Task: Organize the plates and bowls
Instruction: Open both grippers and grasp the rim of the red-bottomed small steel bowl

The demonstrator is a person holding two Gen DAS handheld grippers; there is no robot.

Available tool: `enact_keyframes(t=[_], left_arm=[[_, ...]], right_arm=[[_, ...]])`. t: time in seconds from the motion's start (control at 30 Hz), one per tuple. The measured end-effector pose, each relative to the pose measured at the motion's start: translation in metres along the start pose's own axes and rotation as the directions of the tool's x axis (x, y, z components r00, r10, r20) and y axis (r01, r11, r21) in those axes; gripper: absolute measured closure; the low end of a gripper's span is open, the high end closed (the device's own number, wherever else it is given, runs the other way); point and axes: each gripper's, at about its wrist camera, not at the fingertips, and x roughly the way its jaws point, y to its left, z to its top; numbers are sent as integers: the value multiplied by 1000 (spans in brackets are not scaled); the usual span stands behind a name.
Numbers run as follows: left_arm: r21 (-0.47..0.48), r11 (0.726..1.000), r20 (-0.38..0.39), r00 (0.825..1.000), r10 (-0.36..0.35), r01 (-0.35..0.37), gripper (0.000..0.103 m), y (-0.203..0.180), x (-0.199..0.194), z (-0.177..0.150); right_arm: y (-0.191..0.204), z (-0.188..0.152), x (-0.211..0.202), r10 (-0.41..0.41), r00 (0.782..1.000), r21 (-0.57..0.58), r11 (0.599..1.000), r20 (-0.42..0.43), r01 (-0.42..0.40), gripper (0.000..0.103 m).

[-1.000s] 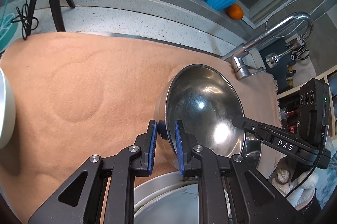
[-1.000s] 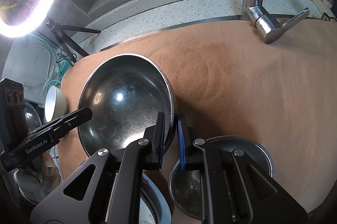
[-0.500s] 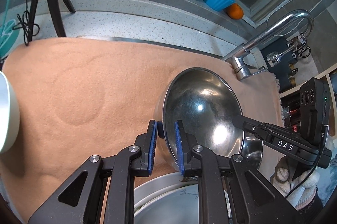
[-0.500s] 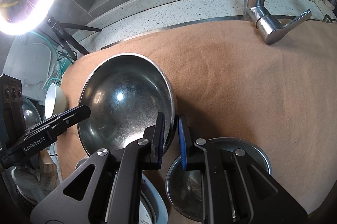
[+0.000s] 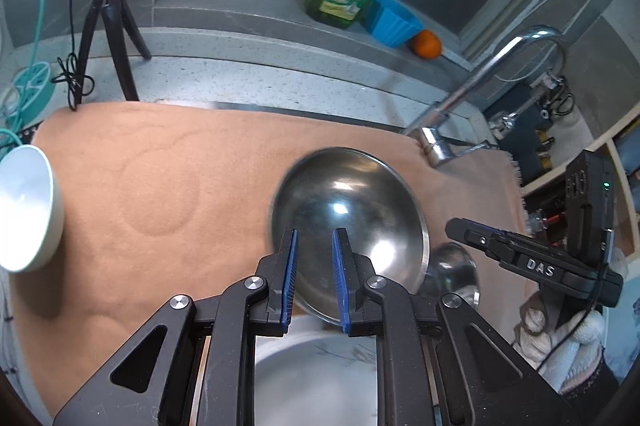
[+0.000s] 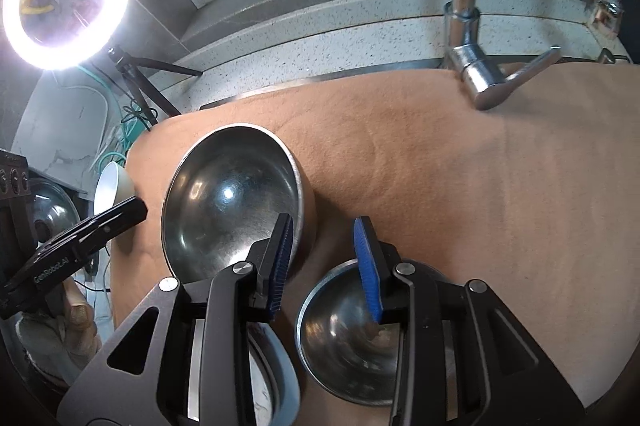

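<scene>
Right wrist | right gripper (image 6: 326, 266) spread | steel bowl (image 6: 232, 201) touching its left finger | left gripper (image 5: 314, 278) spread

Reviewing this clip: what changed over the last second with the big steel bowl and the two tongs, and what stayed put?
Both tongs let go of the large steel bowl: the left tongs and right tongs were clamped on its rim and now stand open. The bowl sits on the orange mat, and the left tongs have pulled back. The small steel bowl, white bowl and faucet stayed put.
</scene>
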Motion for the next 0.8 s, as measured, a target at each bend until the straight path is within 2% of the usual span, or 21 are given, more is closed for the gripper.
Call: enact_keyframes(t=[0.37,0.53,0.8], left_arm=[[32,993,-93,990,-106,109,87,-49,16,-32],[42,990,-134,983,-126,132,87,-66,28,-42],[45,991,-161,979,-121,130,84,-79,40,-52]], right_arm=[[-38,-21,-26,-30,999,23,999,18,29,69],[-51,-33,-30,-34,999,33,999,10,33,62],[-69,-47,-33,-47,999,36,998,-4,47,59]])
